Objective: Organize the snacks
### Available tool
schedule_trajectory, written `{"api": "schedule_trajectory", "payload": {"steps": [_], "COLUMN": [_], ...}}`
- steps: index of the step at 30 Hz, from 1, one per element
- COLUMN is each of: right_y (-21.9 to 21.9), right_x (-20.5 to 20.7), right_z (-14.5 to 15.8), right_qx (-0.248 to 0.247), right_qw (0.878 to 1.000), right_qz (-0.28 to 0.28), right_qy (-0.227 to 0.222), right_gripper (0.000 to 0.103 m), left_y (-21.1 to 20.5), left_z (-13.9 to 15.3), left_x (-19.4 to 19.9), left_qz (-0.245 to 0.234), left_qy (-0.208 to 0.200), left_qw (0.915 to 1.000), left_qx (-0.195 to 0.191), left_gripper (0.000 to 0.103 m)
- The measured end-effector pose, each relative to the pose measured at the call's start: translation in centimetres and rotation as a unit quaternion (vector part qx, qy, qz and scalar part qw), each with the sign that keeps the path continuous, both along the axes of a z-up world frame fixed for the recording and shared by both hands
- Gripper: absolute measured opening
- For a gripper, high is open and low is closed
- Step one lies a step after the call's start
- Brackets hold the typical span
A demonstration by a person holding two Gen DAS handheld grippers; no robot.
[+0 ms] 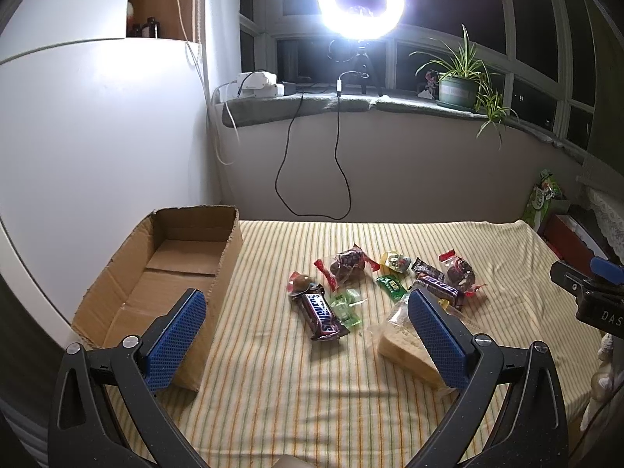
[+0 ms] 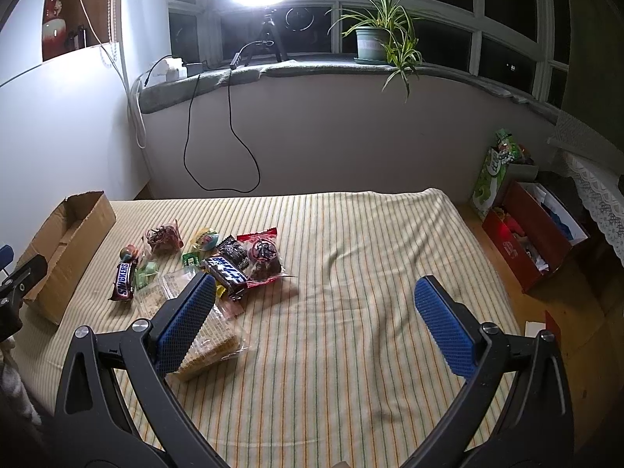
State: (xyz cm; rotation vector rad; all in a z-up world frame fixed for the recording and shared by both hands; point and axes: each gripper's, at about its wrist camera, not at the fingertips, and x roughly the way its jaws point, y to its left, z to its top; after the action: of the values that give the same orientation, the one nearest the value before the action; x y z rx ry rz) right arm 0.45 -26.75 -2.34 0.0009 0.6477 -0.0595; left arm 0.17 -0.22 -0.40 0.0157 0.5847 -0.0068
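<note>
Blue ribbed pads on both tools, spread wide, gripping nothing: left gripper [image 1: 308,345] low over the striped cloth [image 1: 312,401], right gripper [image 2: 325,325] over bare cloth to the right of the pile

Nearest, a clear-wrapped wafer block [image 2: 212,341], partly hidden behind one pad in each view. Slippery film, crumbly contents; likely to crack under a hard squeeze or slide out of a shallow pinch

Just beyond, a brown Snickers bar [image 1: 323,315] lying flat beside green candies [image 1: 345,308]; small, loose, easily knocked aside or caught two at a time

Farther, a dark blue-lettered bar [image 2: 226,272], glossy red-edged packets with dark contents [image 1: 349,264] and a small round sweet [image 2: 206,238], all touching or overlapping, so lifting one could drag a neighbour

Far left, an open cardboard box [image 1: 163,273], seemingly empty, flaps ragged; a careless drop might catch the rim and spill back onto the soft, wrinkled cloth

Nothing sorted yet, by the look of it
</note>
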Motion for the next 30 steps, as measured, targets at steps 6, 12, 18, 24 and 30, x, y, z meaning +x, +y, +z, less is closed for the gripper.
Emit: {"api": "schedule_trajectory", "payload": {"steps": [6,12,18,24,30], "right_y": [0.12,0.13,0.13,0.11,0.11], "right_x": [-0.14,-0.13,-0.09,-0.02,0.03], "right_z": [-0.02,-0.01,-0.02,-0.07,-0.11], "right_qx": [0.0,0.0,0.0,0.0,0.0], "right_qw": [1.0,1.0,1.0,1.0,1.0], "right_qz": [0.003,0.005,0.005,0.005,0.006], "right_qy": [-0.004,-0.004,-0.004,-0.004,-0.004], "right_gripper": [0.103,0.103,0.103,0.103,0.103], "left_y": [-0.18,-0.26,-0.2,-0.26,-0.3], "left_z": [0.04,0.04,0.0,-0.01,-0.26], "left_x": [-0.07,-0.08,-0.07,-0.1,-0.02], "left_qz": [0.0,-0.001,-0.001,0.0,0.0], "left_qy": [-0.001,0.0,0.0,0.001,0.005], "left_qw": [1.0,1.0,1.0,1.0,1.0], "left_qx": [-0.002,-0.002,-0.002,-0.003,-0.006], "left_gripper": [0.103,0.103,0.103,0.103,0.103]}}
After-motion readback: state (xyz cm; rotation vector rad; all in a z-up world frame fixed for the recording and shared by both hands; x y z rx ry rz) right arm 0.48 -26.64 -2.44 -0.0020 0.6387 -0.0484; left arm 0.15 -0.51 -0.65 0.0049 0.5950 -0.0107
